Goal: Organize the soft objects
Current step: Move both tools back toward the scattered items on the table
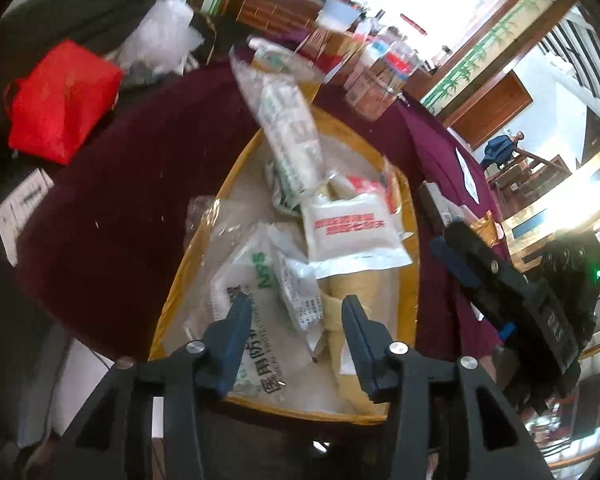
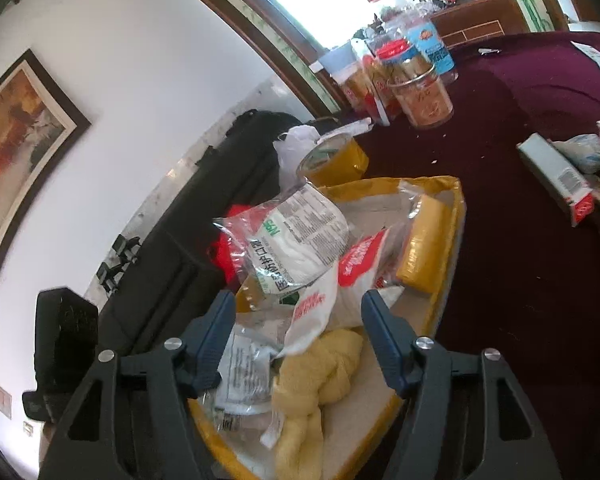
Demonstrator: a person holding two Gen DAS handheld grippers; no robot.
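Note:
A yellow-rimmed tray (image 1: 408,216) on the maroon tablecloth holds several soft packets. Among them are a mask packet with green print (image 1: 252,276), a white packet with red print (image 1: 348,232) and a knotted yellow cloth (image 1: 364,284). A long packet (image 1: 288,136) is blurred and tilted above the tray's far end. My left gripper (image 1: 296,304) is open over the near packets, holding nothing. My right gripper (image 2: 297,298) is open over the same tray (image 2: 456,216), above the yellow cloth (image 2: 320,364) and a mask packet (image 2: 292,240). It also shows from the side as the right gripper (image 1: 454,242).
A red bag (image 1: 60,100) and clear plastic lie beyond the tray on the left. Jars with red lids (image 2: 420,92) and a yellow tape roll (image 2: 332,156) stand behind it. A wrapped yellow block (image 2: 424,248) lies in the tray. Boxes (image 2: 556,172) sit at the right.

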